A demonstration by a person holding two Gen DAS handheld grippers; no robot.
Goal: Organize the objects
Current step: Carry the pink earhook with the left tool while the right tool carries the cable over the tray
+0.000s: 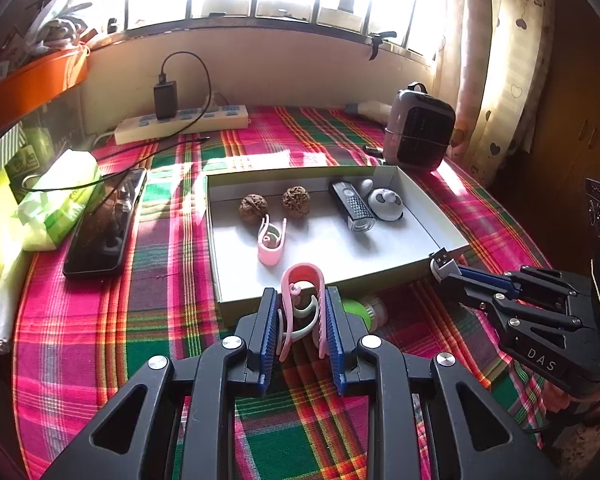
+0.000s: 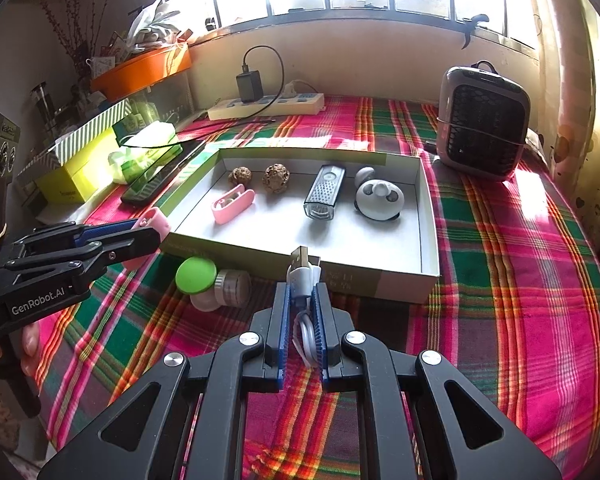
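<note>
holding a pink plastic clip [image 1: 302,304] pinched in your left gripper [image 1: 302,320], you have the shallow white cardboard box [image 1: 420,216] straight ahead; your right gripper [image 2: 302,308] pinches a white usb cable [image 2: 302,280], equally near its front wall.

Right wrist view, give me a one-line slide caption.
Right gripper shut on a white USB cable near the open box; left gripper holds a pink clip.
</note>
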